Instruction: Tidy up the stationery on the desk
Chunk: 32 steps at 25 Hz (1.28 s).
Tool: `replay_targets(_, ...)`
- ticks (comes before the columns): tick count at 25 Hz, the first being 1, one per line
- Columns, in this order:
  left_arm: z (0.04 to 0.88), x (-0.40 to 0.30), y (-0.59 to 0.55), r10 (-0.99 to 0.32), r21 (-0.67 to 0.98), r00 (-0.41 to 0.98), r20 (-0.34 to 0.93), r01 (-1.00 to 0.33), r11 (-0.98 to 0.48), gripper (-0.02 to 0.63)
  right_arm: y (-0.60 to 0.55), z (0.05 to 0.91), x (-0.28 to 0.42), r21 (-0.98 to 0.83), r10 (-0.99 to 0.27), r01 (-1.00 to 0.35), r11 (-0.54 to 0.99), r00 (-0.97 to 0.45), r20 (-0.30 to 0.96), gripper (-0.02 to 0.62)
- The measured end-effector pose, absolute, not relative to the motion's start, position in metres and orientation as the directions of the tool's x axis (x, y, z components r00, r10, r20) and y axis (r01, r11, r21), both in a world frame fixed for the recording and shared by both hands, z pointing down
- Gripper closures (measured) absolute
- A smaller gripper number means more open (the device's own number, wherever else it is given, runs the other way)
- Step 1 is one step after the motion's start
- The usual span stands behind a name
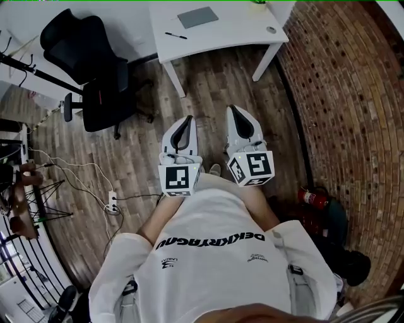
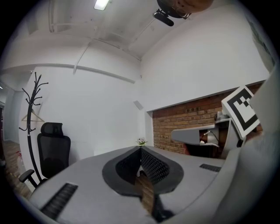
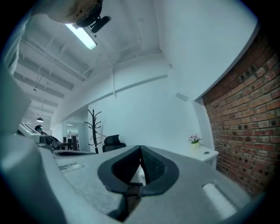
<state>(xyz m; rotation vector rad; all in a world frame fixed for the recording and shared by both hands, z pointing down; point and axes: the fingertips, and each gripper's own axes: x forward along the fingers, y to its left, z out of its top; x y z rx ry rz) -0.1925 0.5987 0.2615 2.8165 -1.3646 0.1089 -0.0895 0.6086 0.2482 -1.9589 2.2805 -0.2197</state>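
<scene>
Above wood-plank floor [image 1: 208, 82], left gripper [image 1: 187, 120] and right gripper [image 1: 234, 110]; ribbed black jaws pressed together, empty

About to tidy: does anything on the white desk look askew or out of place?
The slim black pen lies loose on the white desk, slanted against its front edge, apart from the grey rectangular pad. Nothing looks spilled or damaged.

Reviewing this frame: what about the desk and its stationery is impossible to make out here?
- Head view: the far side of the desk, cut off by the top edge; the green thing there is unidentifiable.
- Head view: small round thing, too small to name.
- Left gripper view: desk hidden behind the shut left gripper; only the plant shows.
</scene>
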Motion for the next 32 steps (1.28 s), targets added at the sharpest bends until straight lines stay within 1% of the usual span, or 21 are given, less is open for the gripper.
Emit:
replay_targets(6,0.271,-0.18,0.583,-0.799,-0.028,0.595,0.082,-0.8,-0.599,0.607,0.59,0.259,-0.077,-0.214,-0.984,-0.961,0.174,-0.18,0.01,0.597)
replay_targets(9,0.275,-0.173,0.564,-0.801,0.001,0.592,0.082,-0.804,-0.594,0.607,0.575,0.264,-0.073,-0.206,-0.981,-0.962,0.181,-0.19,0.025,0.597)
replay_targets(17,0.277,-0.147,0.499,-0.802,0.036,0.596,0.043,-0.803,-0.595,0.607,0.515,0.264,-0.049,-0.163,-0.981,-0.969,0.187,-0.193,0.022,0.597)
replay_targets(23,0.287,-0.126,0.409,-0.794,0.075,0.607,0.036,-0.793,-0.604,0.607,0.429,0.275,-0.033,-0.159,-0.979,-0.969,0.191,-0.201,0.045,0.597)
replay_targets(32,0.276,-0.095,0.23,-0.782,0.032,0.621,0.053,-0.784,-0.62,0.607,0.252,0.263,-0.014,-0.171,-0.977,-0.967,0.191,-0.204,0.059,0.597)
